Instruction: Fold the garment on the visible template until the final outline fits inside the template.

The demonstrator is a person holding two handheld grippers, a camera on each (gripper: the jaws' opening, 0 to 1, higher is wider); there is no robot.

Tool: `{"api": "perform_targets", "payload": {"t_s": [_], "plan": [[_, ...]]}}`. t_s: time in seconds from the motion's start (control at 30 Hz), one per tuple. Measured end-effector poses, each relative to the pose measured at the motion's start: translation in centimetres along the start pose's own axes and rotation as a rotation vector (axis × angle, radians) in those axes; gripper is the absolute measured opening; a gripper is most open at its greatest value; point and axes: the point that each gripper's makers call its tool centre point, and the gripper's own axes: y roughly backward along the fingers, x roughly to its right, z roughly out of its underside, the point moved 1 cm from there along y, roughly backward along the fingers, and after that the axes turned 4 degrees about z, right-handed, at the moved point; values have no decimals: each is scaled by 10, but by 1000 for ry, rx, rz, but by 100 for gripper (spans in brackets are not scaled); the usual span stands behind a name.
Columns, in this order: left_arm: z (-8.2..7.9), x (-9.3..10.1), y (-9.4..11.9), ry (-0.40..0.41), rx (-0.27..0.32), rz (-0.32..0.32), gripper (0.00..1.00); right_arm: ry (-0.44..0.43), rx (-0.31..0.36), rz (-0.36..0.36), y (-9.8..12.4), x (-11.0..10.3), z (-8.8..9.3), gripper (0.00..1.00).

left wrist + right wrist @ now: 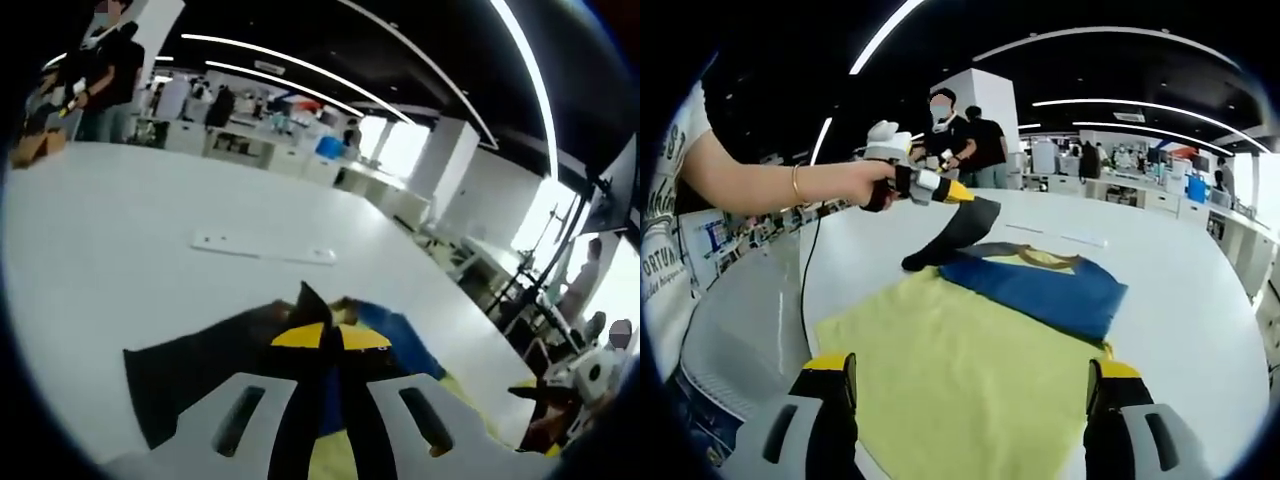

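On the worktop (1200,300), my left gripper (962,195) clenches the garment's dark sleeve (950,238), mid-fold; right gripper (970,400) jaws released; next, lay it across the blue body (1040,285).

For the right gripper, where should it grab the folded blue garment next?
Judging by its pose, the near right corner of the blue garment suits best: it lies flat and free on the yellow template sheet. The open right gripper could come low from that side; the left gripper holds the dark sleeve.
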Motion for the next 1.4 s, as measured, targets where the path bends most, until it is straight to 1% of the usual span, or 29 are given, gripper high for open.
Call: {"api": "perform_targets", "payload": {"t_s": [0.1, 0.33, 0.6, 0.77, 0.93, 1.07, 1.13, 1.27, 1.4], "plan": [[0, 3, -4, 9, 2, 8, 0, 2, -3, -7, -1, -2, 2, 95], [-7, 19, -15, 6, 11, 43, 0, -13, -3, -13, -3, -4, 4, 95], [-3, 37, -30, -3, -1, 74, 0, -29, -1, 0, 1, -1, 6, 95], [-4, 46, -38, -2, 7, 99, 0, -39, -4, 9, 2, 1, 8, 94], [-3, 52, -46, -6, -9, 111, 0, -39, -13, 7, 2, 1, 10, 94], [-8, 58, -52, -32, 7, 123, 0, -44, -13, 9, 2, 2, 10, 94], [-10, 62, -56, -26, 8, 131, 0, -44, -14, 9, 1, 3, 10, 94], [-10, 72, -62, -25, 10, 147, 0, -44, -18, 6, 1, 3, 11, 94], [-9, 84, -70, -28, 16, 176, 0, -48, -19, 8, 1, 5, 12, 94]]}}
